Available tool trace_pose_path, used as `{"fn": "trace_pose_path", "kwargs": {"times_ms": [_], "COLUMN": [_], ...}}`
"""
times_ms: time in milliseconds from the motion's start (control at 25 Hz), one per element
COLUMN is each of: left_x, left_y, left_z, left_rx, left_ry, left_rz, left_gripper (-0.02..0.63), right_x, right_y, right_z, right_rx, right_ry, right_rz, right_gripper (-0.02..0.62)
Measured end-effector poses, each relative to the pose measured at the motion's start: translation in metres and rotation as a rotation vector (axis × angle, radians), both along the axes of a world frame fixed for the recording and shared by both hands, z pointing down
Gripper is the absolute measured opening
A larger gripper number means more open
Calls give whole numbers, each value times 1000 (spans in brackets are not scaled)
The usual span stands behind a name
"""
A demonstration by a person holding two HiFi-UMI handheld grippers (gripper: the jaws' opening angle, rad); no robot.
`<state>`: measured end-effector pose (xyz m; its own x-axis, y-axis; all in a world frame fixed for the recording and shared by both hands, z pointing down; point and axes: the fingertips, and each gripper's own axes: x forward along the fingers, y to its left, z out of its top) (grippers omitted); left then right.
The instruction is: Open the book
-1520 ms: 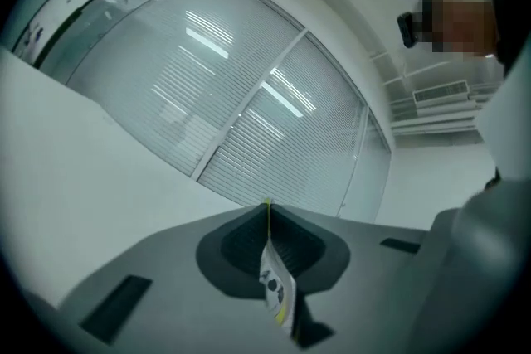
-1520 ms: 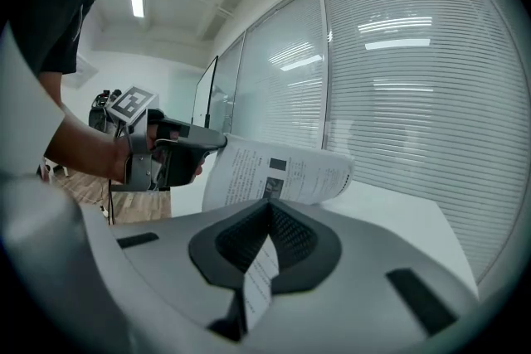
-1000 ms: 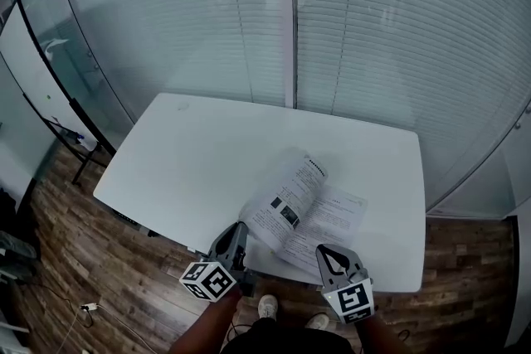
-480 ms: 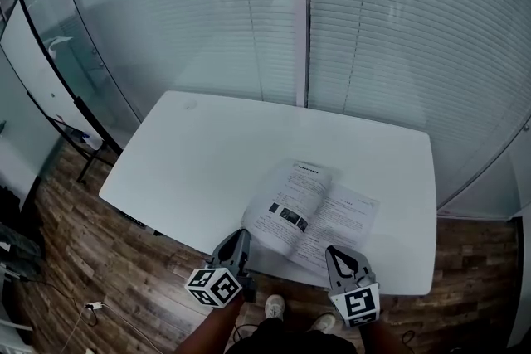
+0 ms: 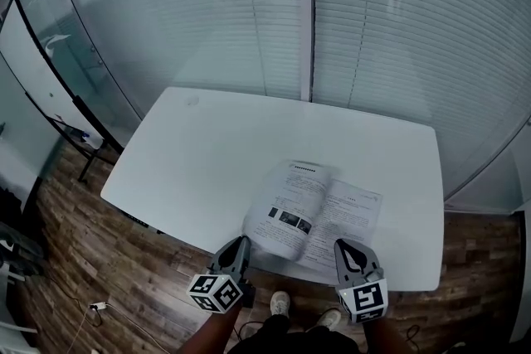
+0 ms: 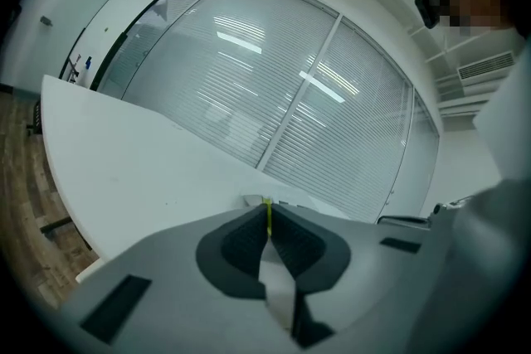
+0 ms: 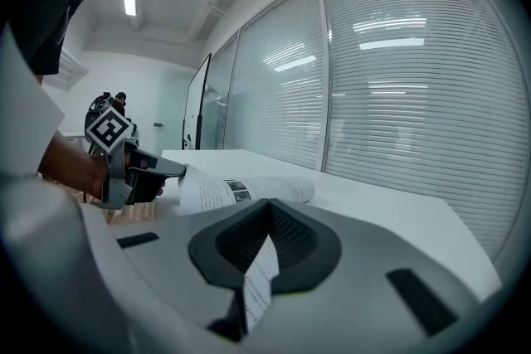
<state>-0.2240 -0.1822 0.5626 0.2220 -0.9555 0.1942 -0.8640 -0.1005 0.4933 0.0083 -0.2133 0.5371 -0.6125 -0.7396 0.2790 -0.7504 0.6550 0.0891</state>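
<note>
An open book (image 5: 317, 210) with printed pages lies on the white table (image 5: 207, 153), close to its near edge. My left gripper (image 5: 240, 244) is shut on the near corner of the left-hand pages, which curve up off the table. In the left gripper view a white sheet sits pinched between the jaws of the left gripper (image 6: 267, 215). My right gripper (image 5: 343, 247) is shut on the near edge of the right-hand page. A printed sheet runs between the jaws of the right gripper (image 7: 267, 221), with the book (image 7: 245, 191) and the left gripper (image 7: 176, 171) beyond it.
A curved glass wall with blinds (image 5: 332, 29) stands behind the table. A whiteboard (image 5: 37, 83) leans at the left. Wood floor (image 5: 75, 261) surrounds the table, and the person's shoes (image 5: 280, 304) show below its edge. People (image 7: 109, 102) stand far off.
The left gripper has sunk with the left pages, which now lie lower and flatter than a second ago. The right gripper has kept its hold in place.
</note>
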Motion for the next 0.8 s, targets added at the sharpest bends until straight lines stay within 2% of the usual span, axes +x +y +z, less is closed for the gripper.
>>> {"fn": "trace_pose_path", "kwargs": {"times_ms": [320, 520, 680, 800], "left_x": [-4, -8, -18, -28], "left_y": [3, 4, 8, 11], "left_z": [13, 16, 16, 14], "left_rx": [-19, -31, -30, -28], "left_ry": [-66, -140, -194, -201], "left_rz": [4, 5, -37, -74], "left_gripper": [32, 59, 71, 86], "right_x": [-22, -30, -34, -34], "right_y": [-3, -1, 0, -2], "right_z": [-4, -5, -8, -9], "right_rx": [12, 22, 16, 33], "right_ry": [-20, -17, -23, -22], "right_rz": [-35, -55, -66, -71], "right_gripper": [6, 8, 8, 6]}}
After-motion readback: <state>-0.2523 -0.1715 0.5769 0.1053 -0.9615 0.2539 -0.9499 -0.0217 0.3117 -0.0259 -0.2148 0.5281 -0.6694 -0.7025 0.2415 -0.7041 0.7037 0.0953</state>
